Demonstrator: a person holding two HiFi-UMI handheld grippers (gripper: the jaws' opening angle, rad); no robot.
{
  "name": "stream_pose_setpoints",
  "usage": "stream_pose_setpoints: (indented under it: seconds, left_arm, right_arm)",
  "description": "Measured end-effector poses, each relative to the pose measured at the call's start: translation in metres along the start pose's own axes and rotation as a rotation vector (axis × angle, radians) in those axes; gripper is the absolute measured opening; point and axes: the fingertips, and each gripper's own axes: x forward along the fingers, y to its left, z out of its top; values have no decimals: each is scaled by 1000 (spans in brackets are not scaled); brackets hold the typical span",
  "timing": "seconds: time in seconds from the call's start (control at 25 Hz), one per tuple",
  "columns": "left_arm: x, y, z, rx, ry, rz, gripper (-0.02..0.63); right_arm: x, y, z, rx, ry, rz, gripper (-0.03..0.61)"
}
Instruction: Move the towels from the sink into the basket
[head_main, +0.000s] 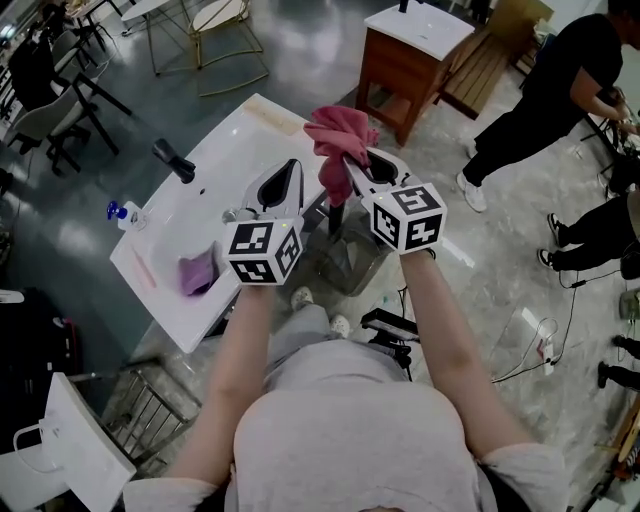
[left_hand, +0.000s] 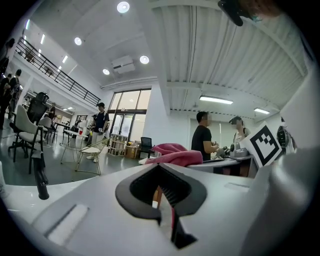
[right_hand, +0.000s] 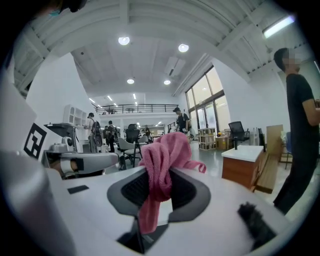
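Observation:
My right gripper (head_main: 347, 166) is shut on a pink towel (head_main: 340, 138), held up over the sink's right edge. In the right gripper view the pink towel (right_hand: 161, 165) hangs bunched between the black pads (right_hand: 131, 192) of that gripper (right_hand: 157, 189). A purple towel (head_main: 197, 272) lies in the white sink (head_main: 175, 235). The left gripper (head_main: 284, 184) hovers just left of the right one, jaws together with nothing in them (left_hand: 161, 194); the pink towel (left_hand: 175, 153) shows beyond it. A grey mesh basket (head_main: 340, 268) stands on the floor below both grippers.
A black faucet (head_main: 174, 160) and a blue-capped bottle (head_main: 124, 213) stand on the sink's far side. A wooden cabinet with a white top (head_main: 410, 50) is beyond. People (head_main: 560, 90) stand at the right, with cables (head_main: 535, 345) on the floor.

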Motion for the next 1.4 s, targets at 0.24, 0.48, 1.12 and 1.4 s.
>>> stream_pose_setpoints:
  seconds: [0.24,0.48,1.12,1.4]
  left_arm:
    - [3,-22,-10,2,20,-43,6]
    - [9,-41,-18,0,33,-94,6]
    - [31,-84,-39,-3,47,-215,6]
    - [36,-93,-55,-2,81,-274,6]
  right_arm:
    - [-25,-17,-8,35,-16,-56,101]
    - [-45,-30,-13,46,-23,-104,101]
    - [-82,-50,-37,82,-23,-233,101]
    - [-88,-54,-56,102,0,-305,101]
